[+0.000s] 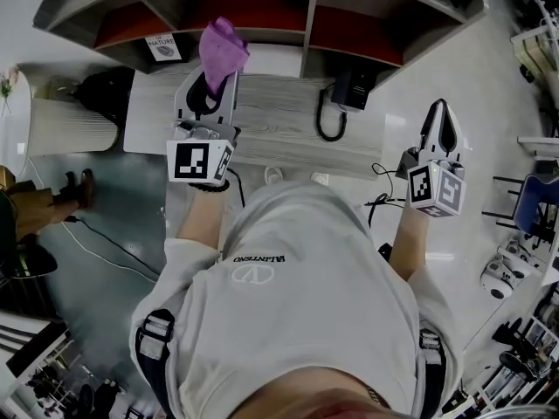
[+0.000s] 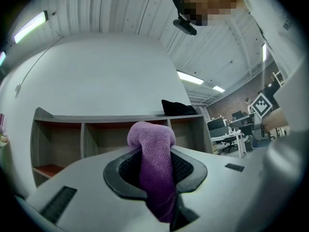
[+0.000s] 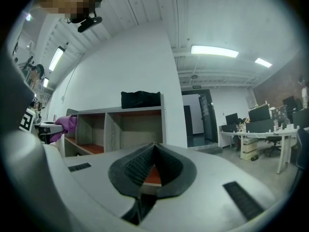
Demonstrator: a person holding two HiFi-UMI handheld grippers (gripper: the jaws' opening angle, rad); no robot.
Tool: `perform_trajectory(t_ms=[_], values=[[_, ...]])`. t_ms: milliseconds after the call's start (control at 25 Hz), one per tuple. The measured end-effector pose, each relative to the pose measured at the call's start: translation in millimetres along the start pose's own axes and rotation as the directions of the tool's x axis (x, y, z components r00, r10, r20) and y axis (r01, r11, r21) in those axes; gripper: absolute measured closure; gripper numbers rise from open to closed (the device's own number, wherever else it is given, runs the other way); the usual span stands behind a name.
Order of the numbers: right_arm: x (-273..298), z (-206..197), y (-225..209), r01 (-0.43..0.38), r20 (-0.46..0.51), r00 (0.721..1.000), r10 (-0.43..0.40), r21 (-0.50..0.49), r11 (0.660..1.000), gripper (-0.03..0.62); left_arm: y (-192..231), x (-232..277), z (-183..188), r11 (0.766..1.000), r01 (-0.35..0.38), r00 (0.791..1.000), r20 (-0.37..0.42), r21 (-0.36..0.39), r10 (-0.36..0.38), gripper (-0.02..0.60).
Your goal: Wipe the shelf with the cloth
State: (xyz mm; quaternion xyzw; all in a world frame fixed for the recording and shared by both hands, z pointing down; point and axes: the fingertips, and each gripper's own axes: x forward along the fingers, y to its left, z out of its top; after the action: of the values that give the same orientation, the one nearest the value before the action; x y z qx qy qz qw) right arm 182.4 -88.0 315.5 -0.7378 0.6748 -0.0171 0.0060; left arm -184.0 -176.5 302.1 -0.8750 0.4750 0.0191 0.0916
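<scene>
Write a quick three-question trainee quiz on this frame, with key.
1. True or false: the left gripper is clamped on the purple cloth.
2. What sits on top of the shelf? A) a black bag B) a kettle C) a cardboard box
3. Fill in: the jaws of the right gripper are ____, with nothing between them.
Key: 1 true; 2 A; 3 shut.

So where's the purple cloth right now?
The cloth is pinched in the left tongs, left of centre in the head view, just before the shelf.
</scene>
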Motion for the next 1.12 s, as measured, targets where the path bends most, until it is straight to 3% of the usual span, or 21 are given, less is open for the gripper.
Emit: perform_trajectory(t_ms=[1120], values=[[-8.0, 2.9, -16.5, 0.031, -0.005, 1.0, -0.031, 0.005, 1.0, 0.594, 6.6, -4.1, -7.3, 1.0, -0.018, 1.0, -0.013, 0.022, 0.018, 0.479]])
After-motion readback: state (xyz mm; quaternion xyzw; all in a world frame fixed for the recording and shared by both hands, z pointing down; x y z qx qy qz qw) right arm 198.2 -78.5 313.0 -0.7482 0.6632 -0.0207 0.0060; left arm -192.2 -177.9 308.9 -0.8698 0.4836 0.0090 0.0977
